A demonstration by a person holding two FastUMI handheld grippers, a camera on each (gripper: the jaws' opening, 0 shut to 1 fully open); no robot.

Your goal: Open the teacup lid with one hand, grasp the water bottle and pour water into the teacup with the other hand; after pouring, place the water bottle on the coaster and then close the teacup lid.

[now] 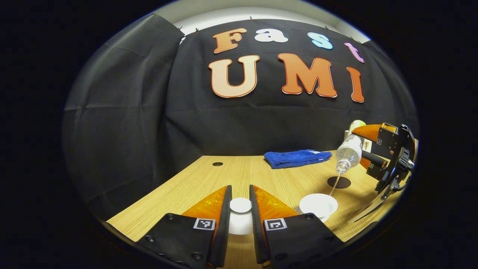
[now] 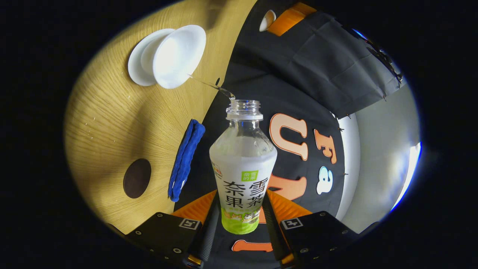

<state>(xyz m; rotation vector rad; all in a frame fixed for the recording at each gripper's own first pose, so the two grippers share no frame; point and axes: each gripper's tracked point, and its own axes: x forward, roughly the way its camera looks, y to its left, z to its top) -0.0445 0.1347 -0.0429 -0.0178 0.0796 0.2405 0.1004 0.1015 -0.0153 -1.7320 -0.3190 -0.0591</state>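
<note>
In the left gripper view my left gripper (image 1: 240, 205) is shut on the white teacup lid (image 1: 240, 205), held just above the table to the left of the open white teacup (image 1: 318, 204). To the right, the clear water bottle (image 1: 349, 151) is tipped mouth-down, and a thin stream of water falls from it into the cup. In the right gripper view my right gripper (image 2: 239, 209) is shut on the water bottle (image 2: 242, 164); a stream leaves its open mouth toward the teacup (image 2: 179, 56) on its saucer (image 2: 137, 65). The dark round coaster (image 1: 339, 182) (image 2: 137, 178) lies bare.
A folded blue cloth (image 1: 297, 157) (image 2: 185, 158) lies on the wooden table (image 1: 224, 175) behind the cup and coaster. A small dark hole (image 1: 217, 163) sits in the table at far left. The black booth wall closes off the back and left.
</note>
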